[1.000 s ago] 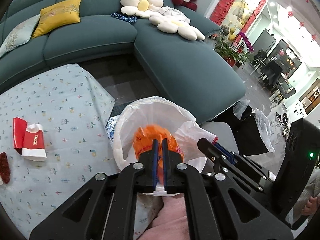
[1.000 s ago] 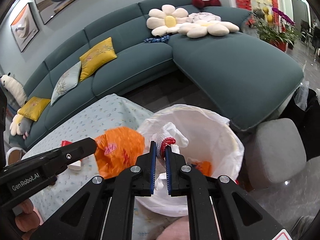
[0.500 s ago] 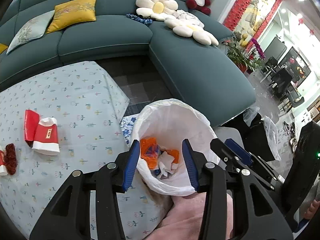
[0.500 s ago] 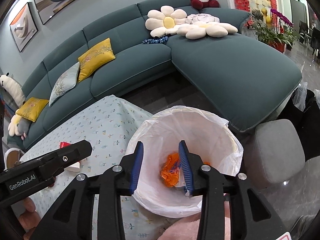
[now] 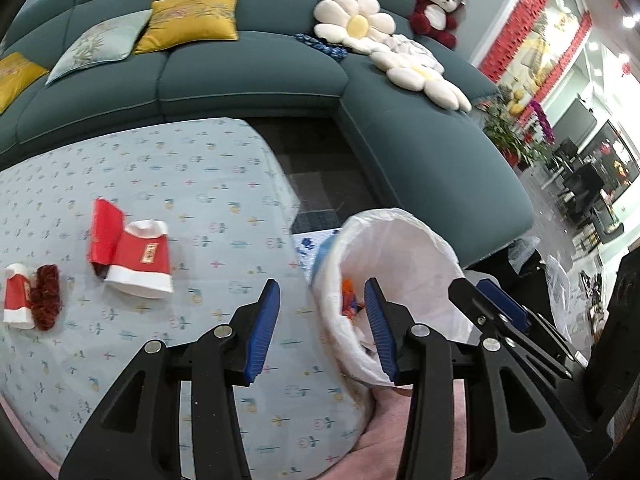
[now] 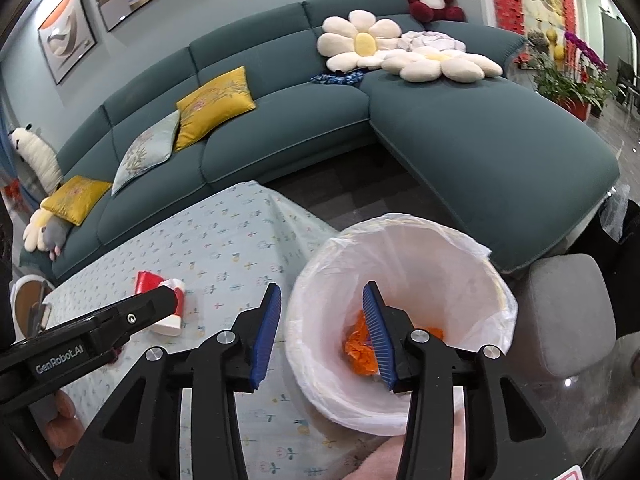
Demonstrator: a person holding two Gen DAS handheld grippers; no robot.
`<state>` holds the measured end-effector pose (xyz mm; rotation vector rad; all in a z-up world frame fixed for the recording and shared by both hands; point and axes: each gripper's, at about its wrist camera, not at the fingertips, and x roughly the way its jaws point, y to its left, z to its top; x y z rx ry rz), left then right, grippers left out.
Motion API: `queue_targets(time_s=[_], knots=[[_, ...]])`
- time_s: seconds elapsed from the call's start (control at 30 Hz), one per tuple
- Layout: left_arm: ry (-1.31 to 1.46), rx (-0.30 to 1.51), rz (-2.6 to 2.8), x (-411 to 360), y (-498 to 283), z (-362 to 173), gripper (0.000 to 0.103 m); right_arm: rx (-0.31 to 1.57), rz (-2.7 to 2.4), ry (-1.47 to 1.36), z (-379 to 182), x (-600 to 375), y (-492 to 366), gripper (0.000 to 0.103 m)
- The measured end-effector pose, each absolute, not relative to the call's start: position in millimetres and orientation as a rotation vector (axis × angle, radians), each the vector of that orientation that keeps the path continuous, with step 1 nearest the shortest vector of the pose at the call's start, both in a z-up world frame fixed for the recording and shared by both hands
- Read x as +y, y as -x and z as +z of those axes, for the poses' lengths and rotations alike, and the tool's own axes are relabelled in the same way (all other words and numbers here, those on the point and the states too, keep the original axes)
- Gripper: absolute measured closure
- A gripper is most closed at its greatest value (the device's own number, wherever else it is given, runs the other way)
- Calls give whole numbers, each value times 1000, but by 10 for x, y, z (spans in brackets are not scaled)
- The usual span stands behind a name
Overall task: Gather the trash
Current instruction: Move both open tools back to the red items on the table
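We see the left hand-held gripper [image 5: 322,322] with its blue-padded fingers spread apart and holding nothing, poised over the edge of the table [image 5: 192,184] where the patterned cloth meets the white-lined trash bin [image 5: 404,248]. Our right hand-held gripper [image 6: 320,328] is likewise spread wide and empty, straddling the near rim of the same trash bin [image 6: 404,240].

The right wrist view looks down into the bin, where orange trash [image 6: 362,350] lies at the bottom; from the left wrist view we catch only a sliver of that orange trash [image 5: 349,300] past the rim.

The left wrist view shows what remains on the table: a red-and-white carton [image 5: 134,254] lying on its side, and further left a smaller red-and-white piece [image 5: 18,300] touching a dark red crumpled scrap [image 5: 46,296]. In the right wrist view only the carton [image 6: 168,304] appears, partly hidden behind the left gripper's arm. Beyond the table runs the teal sofa [image 6: 280,120].
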<state>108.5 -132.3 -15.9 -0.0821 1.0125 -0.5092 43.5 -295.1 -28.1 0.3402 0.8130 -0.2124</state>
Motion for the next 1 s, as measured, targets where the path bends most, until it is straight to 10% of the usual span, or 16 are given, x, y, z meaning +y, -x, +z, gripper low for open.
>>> queue_targets(time_s=[1.0], knots=[[197,1057,-195,321,-1741,-664,41,980,28,-258,-780,-1515,-1315,49]])
